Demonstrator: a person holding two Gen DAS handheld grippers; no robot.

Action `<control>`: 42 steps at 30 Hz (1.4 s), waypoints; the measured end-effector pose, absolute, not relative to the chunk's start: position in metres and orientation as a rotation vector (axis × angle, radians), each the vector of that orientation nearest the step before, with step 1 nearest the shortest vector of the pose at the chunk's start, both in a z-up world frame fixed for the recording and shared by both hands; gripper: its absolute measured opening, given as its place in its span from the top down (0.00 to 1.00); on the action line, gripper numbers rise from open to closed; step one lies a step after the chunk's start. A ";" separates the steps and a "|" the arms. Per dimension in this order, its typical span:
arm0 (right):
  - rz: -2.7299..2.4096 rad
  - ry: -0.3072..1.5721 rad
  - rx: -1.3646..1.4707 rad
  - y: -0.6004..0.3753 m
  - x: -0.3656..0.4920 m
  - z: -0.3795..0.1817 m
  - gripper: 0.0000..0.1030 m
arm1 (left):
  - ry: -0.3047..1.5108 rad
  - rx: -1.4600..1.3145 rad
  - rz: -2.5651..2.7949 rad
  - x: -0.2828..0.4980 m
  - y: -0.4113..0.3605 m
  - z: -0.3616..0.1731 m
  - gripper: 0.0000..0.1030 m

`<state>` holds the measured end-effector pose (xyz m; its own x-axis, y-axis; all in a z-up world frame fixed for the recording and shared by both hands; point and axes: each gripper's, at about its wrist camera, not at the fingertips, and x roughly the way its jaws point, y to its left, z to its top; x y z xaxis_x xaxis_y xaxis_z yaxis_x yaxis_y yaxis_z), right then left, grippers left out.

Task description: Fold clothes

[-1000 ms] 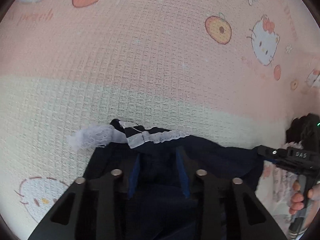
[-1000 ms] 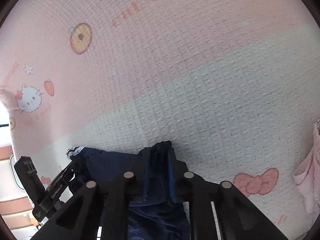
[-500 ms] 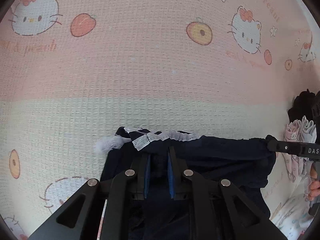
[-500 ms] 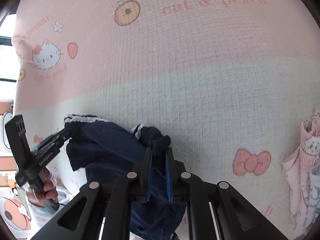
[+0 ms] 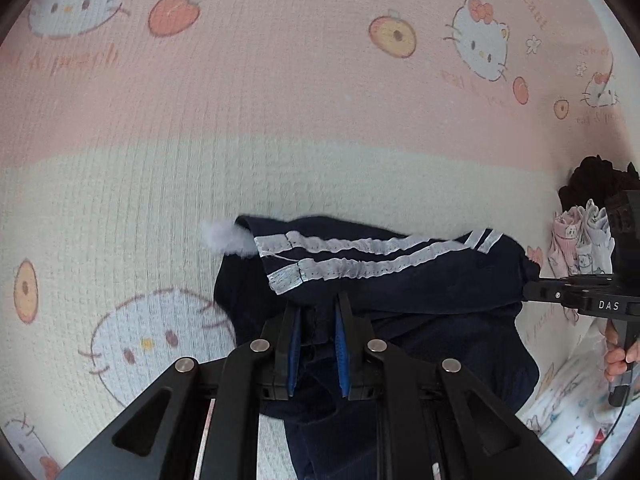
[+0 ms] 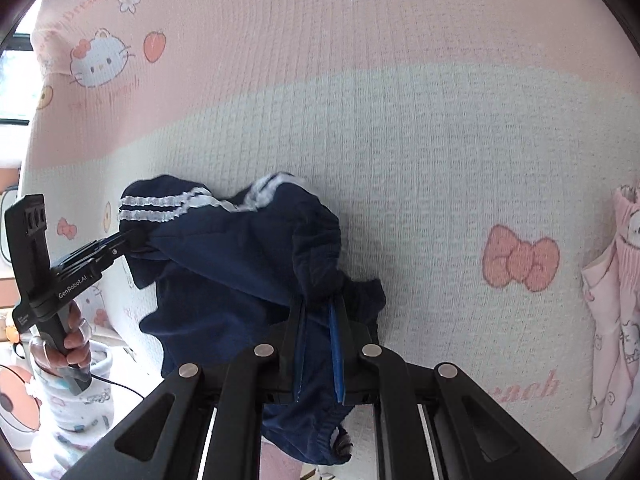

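Left gripper (image 5: 317, 320) clamped on navy shorts (image 5: 400, 280), jaws just closed. Right gripper (image 6: 318, 316) pinching the same shorts above the pink blanket (image 6: 400, 80).

Garment (image 5: 420, 292) is dark navy with two white ruffled stripes (image 5: 360, 256) along one edge and a white fluffy tuft (image 5: 224, 236) at the end. Blanket (image 5: 280, 100) beneath is waffle-textured, with a pink band above a cream band, printed with white cartoon cat faces with red bows, orange peaches, small white flowers, pink bows and pink lettering. Left tongs (image 5: 316, 344) and right tongs (image 6: 318, 344) are black with blue pads and silver rivets. Pile of clothes (image 6: 616, 300) at the edge is pale pink with small cartoon prints. Sleeve (image 6: 72, 412) is white with small coloured prints.
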<state>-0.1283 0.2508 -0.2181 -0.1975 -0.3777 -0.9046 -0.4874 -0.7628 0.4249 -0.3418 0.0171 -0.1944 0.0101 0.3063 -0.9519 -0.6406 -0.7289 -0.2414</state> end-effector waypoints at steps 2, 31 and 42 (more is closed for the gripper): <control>2.115 1.036 -1.962 0.248 -0.124 -0.221 0.90 | 0.344 -1.631 1.788 -0.340 0.007 -0.199 0.87; 2.073 0.937 -1.843 0.275 -0.172 -0.196 0.44 | 0.000 -1.602 1.813 -0.374 -0.072 -0.164 0.28; 2.033 1.002 -1.784 0.300 -0.200 -0.207 0.43 | 0.068 -1.630 1.845 -0.377 -0.011 -0.195 0.28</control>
